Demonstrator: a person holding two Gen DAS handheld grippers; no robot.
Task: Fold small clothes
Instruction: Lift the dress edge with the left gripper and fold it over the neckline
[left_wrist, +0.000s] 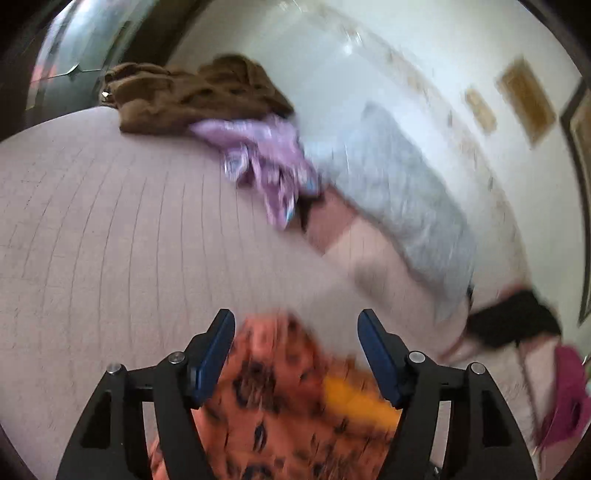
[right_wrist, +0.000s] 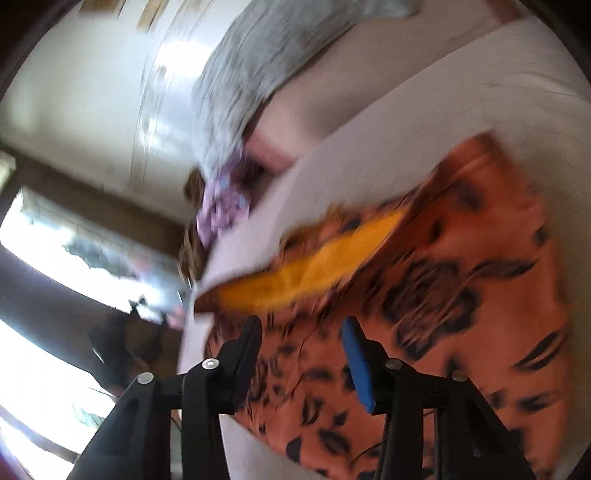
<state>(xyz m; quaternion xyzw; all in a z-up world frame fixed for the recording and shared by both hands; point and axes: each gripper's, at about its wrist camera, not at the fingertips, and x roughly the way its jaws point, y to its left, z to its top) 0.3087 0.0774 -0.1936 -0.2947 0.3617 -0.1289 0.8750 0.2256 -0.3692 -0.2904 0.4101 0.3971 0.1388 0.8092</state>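
Observation:
An orange garment with dark flower print (left_wrist: 280, 413) lies on the pale quilted bed (left_wrist: 110, 229); a yellow inner band (left_wrist: 354, 398) shows at its edge. My left gripper (left_wrist: 295, 325) is open just above the garment's near edge, holding nothing. In the right wrist view the same garment (right_wrist: 461, 295) spreads across the bed, its yellow band (right_wrist: 314, 266) turned up. My right gripper (right_wrist: 301, 328) is open over the garment, a little below the yellow band. Both views are blurred by motion.
A brown garment (left_wrist: 192, 92) and a lilac printed garment (left_wrist: 266, 162) lie at the far side of the bed. A grey pillow (left_wrist: 399, 192) rests against the white wall. A black item (left_wrist: 513, 325) and a magenta garment (left_wrist: 565, 402) lie to the right.

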